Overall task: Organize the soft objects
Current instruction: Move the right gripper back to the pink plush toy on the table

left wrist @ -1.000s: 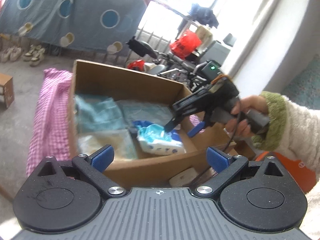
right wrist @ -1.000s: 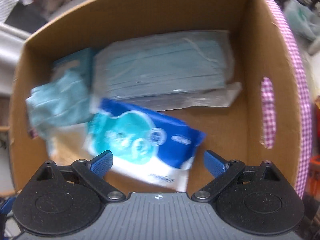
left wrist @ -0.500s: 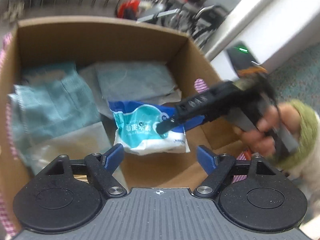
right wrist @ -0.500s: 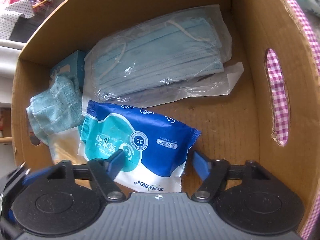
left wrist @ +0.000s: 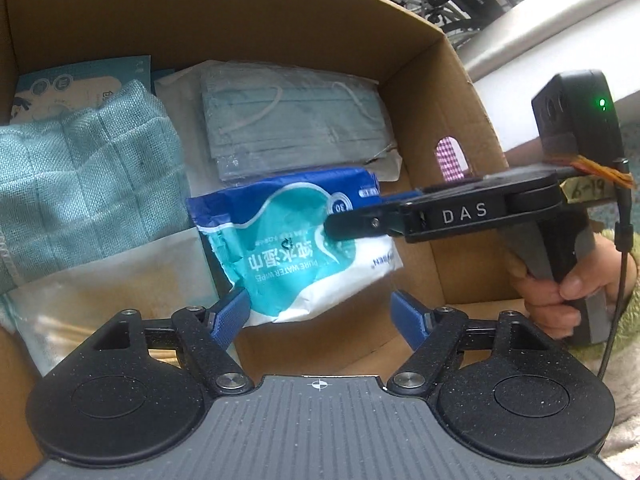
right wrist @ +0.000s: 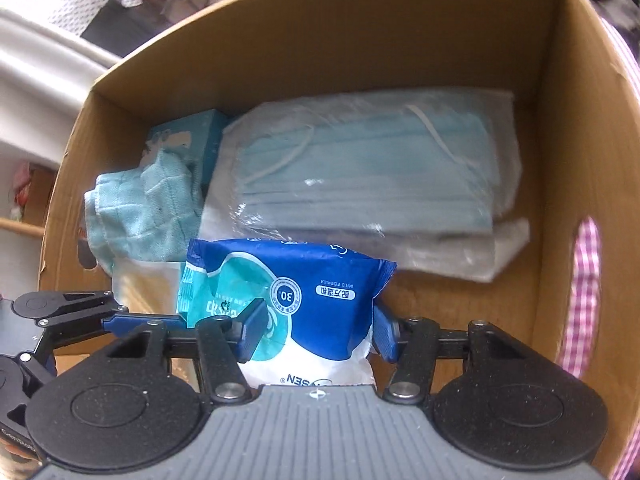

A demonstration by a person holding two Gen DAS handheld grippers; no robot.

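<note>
Right wrist view: right tool (right wrist: 316, 334), jaws just closing, now clamps wipes pack (right wrist: 288, 300); left tool (left wrist: 320, 316) released.

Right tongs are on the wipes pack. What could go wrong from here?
The right tongs have just been closing on the wipes pack, which buckles between them; the slick wrapper might slip out.
The left tongs, just narrowed too, stand open around the pack's near corner, close to the right ones; they might collide.
The pack's edge overlaps the mask bag and might drag it.
</note>
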